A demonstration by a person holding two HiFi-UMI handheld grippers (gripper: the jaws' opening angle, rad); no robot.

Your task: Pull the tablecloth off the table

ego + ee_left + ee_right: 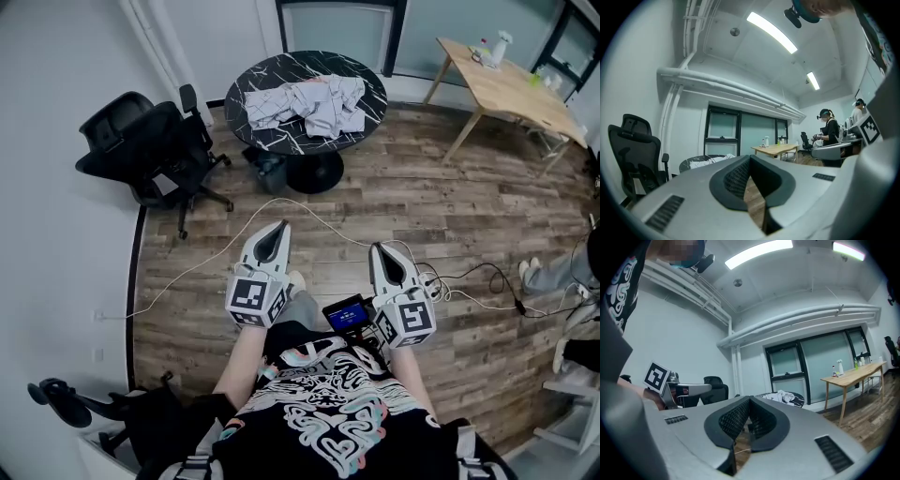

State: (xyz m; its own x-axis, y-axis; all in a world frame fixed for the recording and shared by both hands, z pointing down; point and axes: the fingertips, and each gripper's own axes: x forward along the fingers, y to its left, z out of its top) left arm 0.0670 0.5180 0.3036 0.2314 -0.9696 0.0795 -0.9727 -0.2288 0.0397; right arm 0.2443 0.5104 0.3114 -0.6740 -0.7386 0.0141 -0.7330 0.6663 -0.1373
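Observation:
A crumpled white-grey tablecloth lies heaped on the round black marble table at the far side of the room. My left gripper and right gripper are held side by side in front of my body, well short of the table and pointing toward it. Both are shut with nothing between the jaws. In the left gripper view the left gripper points toward the distant table and its cloth. From the right gripper, the cloth shows just beyond the jaw tips.
A black office chair stands left of the table, with a dark bin by the table's foot. A wooden table with bottles is at the back right. Cables run across the wood floor. A person's legs show at the right edge.

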